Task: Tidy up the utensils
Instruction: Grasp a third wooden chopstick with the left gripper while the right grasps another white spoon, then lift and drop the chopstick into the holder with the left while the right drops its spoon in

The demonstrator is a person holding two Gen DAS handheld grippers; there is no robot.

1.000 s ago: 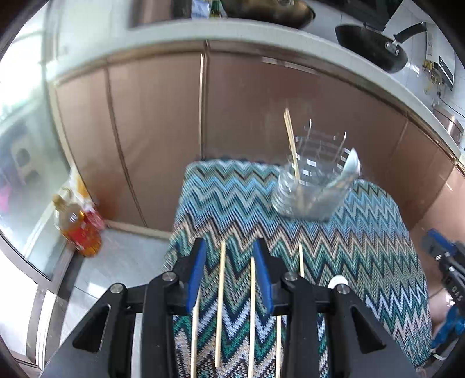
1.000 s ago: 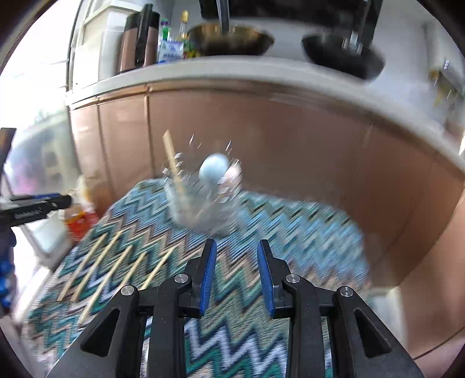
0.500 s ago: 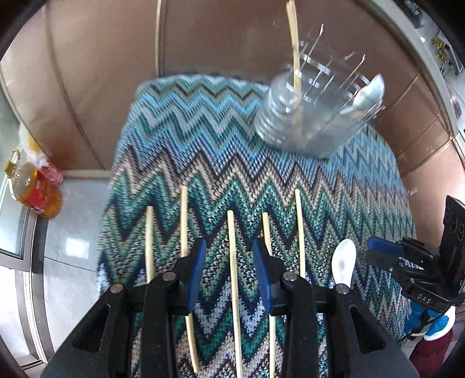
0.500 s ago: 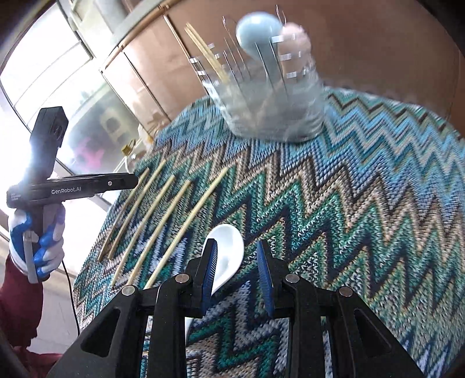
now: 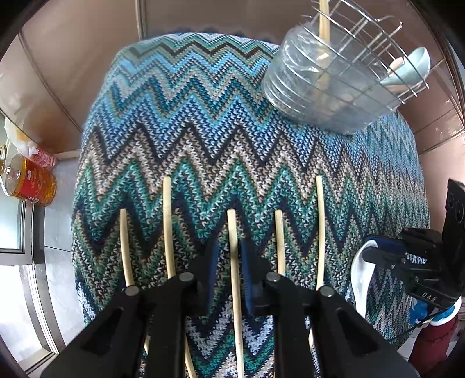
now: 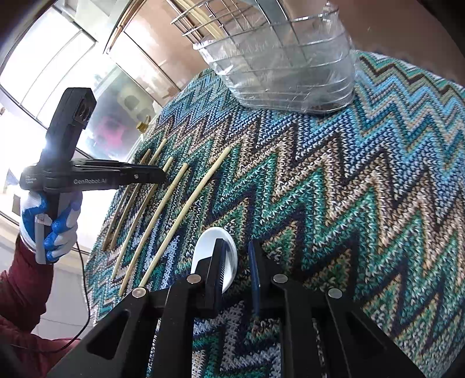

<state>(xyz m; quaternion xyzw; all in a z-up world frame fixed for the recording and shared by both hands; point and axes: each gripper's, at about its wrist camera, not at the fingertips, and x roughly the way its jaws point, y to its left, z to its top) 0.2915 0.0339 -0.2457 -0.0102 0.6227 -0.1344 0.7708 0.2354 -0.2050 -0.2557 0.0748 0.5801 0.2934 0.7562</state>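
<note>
5 bamboo chopsticks [image 5: 232, 261] lie side by side on the zigzag knit cloth [image 5: 203, 130] covering the table, near edge, roughly parallel, small gaps btwn them. Left gripper [image 5: 228, 273] is low over the cloth w/ the middle chopstick running btwn its blue pads [image 5: 210, 261] — jaws spread, pads either side of the stick, not yet pinching. In right wrist view the same gripper [image 6: 157, 176] comes in from the side over the sticks [image 6: 180, 215], held by a blue/white gloved hand [image 6: 51, 226].

White ceramic spoon [image 6: 205, 250] lies on the cloth just right of the outermost chopstick. Right gripper [image 6: 237, 267] is down at it — left pad sits over the spoon bowl, other pad on bare cloth beside it; jaws apart, nothing clamped. Left wrist view shows the spoon [image 5: 360, 279] w/ the right gripper [image 5: 386, 250] across it.

Far end of the table: wire utensil rack [image 5: 363, 49] set in a clear ribbed plastic tub [image 5: 305, 96]. Inside — one chopstick [image 5: 324, 17] standing upright, a pale blue spoon [image 5: 412, 64] leaning at the right side.

Behind: brown cabinet doors [image 5: 72, 58]. On the floor left of the table, an amber oil bottle [image 5: 29, 180].
</note>
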